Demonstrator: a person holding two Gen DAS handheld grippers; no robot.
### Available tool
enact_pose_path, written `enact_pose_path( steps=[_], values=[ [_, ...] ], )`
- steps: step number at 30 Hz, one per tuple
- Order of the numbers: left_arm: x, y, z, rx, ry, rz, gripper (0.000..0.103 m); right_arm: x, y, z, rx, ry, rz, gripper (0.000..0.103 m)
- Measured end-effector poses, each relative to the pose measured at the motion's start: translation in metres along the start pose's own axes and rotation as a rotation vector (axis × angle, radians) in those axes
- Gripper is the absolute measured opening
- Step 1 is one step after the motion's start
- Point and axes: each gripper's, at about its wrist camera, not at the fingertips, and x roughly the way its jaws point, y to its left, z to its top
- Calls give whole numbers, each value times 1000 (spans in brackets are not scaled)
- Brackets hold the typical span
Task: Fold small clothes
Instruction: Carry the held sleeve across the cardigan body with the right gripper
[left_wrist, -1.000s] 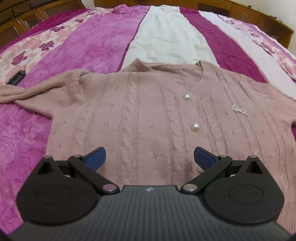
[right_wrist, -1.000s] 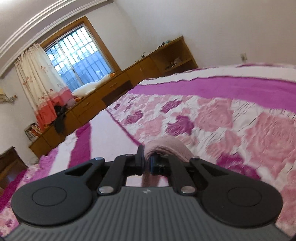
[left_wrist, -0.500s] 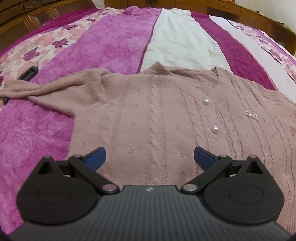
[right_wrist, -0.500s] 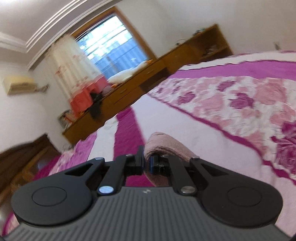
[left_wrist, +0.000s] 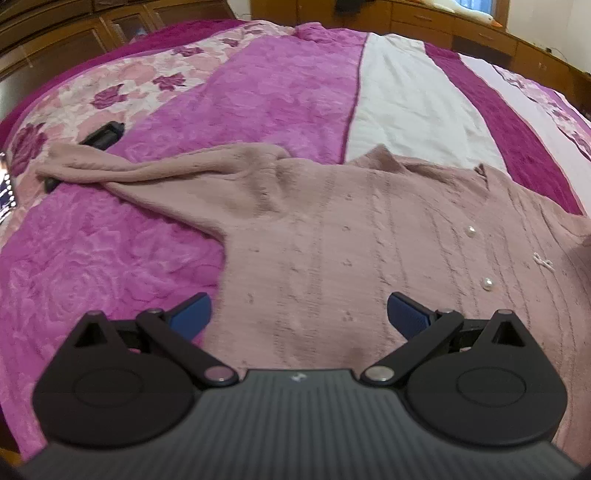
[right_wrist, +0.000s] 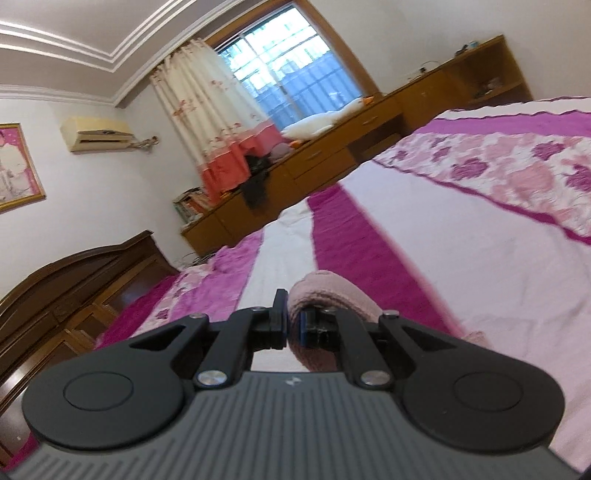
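One sleeve (right_wrist: 325, 291) in R hand-held gripper (right_wrist: 293, 325)

My views are evenly lit; daylight enters through the window (right_wrist: 291, 70), which glares slightly blue. Motion blur softens both frames, and fisheye bending curves the edges.

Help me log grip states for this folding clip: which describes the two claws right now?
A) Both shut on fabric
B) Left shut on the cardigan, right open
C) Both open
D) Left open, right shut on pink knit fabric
D: the left claw hangs spread wide over the pink cardigan, while the right claw pinches a fold of pink knit fabric.
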Motion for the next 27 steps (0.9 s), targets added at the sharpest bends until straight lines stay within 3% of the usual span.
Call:
enact_pose_path(
  steps=[7, 15, 27],
  values=[
    [0, 20, 0, -33, -12, 28, 103, 10, 59, -35, 2, 39, 70, 6],
    [5, 34, -4, -65, -1, 31, 103, 27, 131, -82, -94, 107, 124, 6],
    [14, 57, -9, -109, 10, 61, 103, 102, 158, -200, -194, 344, 74, 7]
  ],
)
